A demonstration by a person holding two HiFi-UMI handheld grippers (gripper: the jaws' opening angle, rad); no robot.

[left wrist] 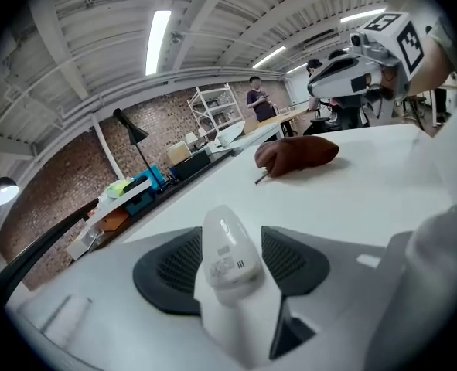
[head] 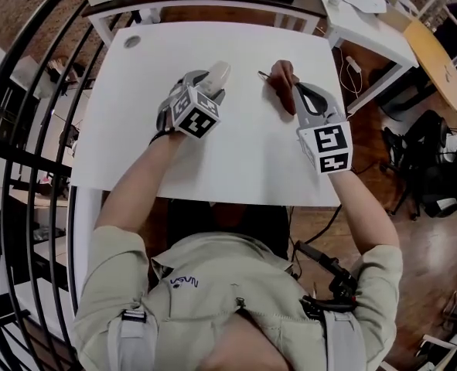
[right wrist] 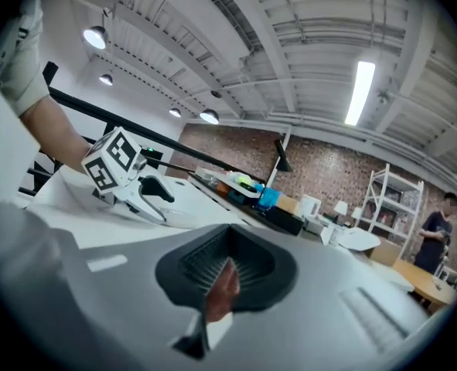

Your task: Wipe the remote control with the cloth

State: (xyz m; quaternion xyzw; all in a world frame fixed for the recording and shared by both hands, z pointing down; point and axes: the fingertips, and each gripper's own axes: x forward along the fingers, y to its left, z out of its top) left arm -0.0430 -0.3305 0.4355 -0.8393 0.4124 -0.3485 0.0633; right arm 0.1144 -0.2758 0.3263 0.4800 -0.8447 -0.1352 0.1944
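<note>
left tongs [left wrist: 232, 265]: jaws well apart, dark pads splayed to either side of the remote control. No pad visibly presses on it, so it is not clamped.
remote control [left wrist: 224, 246]: white and slim. It sits on the centre line between the left tongs' pads, its rounded end poking out past the tips and its printed label facing up. Can't tell whether it rests on the table.
right tongs [right wrist: 226, 273]: jaws closed together with a fold of the cloth pinched between the pads.
cloth [head: 284, 76]: reddish-brown, bunched up. One end is in the right tongs' bite; the rest lies on the table just beyond those tips.
cloth vs remote: apart, no contact. From the left tongs the cloth lies ahead and off to the right.
tongs vs tongs: side by side over the table with tips apart. The right tongs' view shows the left tongs off to its left.
table [head: 243, 157]: white, under both tongs.
marker cubes: one on each of the tongs, behind the jaws, both facing up in the head view.
</note>
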